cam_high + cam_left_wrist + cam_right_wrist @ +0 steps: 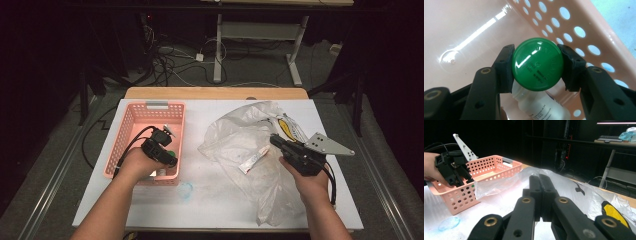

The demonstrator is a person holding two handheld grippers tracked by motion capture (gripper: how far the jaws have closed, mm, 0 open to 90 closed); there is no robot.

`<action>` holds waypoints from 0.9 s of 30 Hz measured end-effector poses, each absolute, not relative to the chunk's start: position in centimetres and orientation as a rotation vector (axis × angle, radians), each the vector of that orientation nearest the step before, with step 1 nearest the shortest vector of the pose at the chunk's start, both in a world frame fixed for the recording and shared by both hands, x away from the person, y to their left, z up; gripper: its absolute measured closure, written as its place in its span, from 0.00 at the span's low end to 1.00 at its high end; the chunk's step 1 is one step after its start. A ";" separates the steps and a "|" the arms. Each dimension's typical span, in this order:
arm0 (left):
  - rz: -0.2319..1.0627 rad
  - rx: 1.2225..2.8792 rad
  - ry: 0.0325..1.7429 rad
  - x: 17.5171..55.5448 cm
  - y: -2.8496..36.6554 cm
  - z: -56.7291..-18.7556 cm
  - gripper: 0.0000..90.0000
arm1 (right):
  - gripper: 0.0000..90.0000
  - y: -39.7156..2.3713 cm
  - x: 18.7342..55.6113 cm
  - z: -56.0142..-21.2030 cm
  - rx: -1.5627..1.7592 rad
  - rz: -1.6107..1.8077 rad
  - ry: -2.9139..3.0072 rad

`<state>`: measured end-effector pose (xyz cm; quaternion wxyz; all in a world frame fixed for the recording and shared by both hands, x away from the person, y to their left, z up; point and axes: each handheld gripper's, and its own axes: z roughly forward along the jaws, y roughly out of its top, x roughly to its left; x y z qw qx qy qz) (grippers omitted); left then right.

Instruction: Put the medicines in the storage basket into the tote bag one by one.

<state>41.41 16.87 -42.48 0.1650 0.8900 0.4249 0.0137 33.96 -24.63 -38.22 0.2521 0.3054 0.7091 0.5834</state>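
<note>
A clear bottle with a round green cap lies in the pink perforated basket, at its near right corner. My left gripper reaches down into the basket, and its pads press on both sides of the cap. At the table's right lies a crumpled clear plastic bag with a white tube and a yellow-and-white packet inside. My right gripper rests at the bag's right side with its jaws shut together. Whether film is pinched between them I cannot tell.
The white table top carries a faint blue smear near the basket's front corner. Beyond the far wooden edge the floor holds cables and a desk frame. In the right gripper view the basket stands left of the bag.
</note>
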 end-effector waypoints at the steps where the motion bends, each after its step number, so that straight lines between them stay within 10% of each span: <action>1: 0.045 2.533 1.209 41.4 16.9 -42.5 0.56 | 1.00 -24.6 34.0 -38.2 0.831 1.587 1.929; 27: 0.227 2.262 1.223 36.8 19.5 -41.1 0.56 | 1.00 -24.5 33.7 -38.0 0.824 1.591 1.926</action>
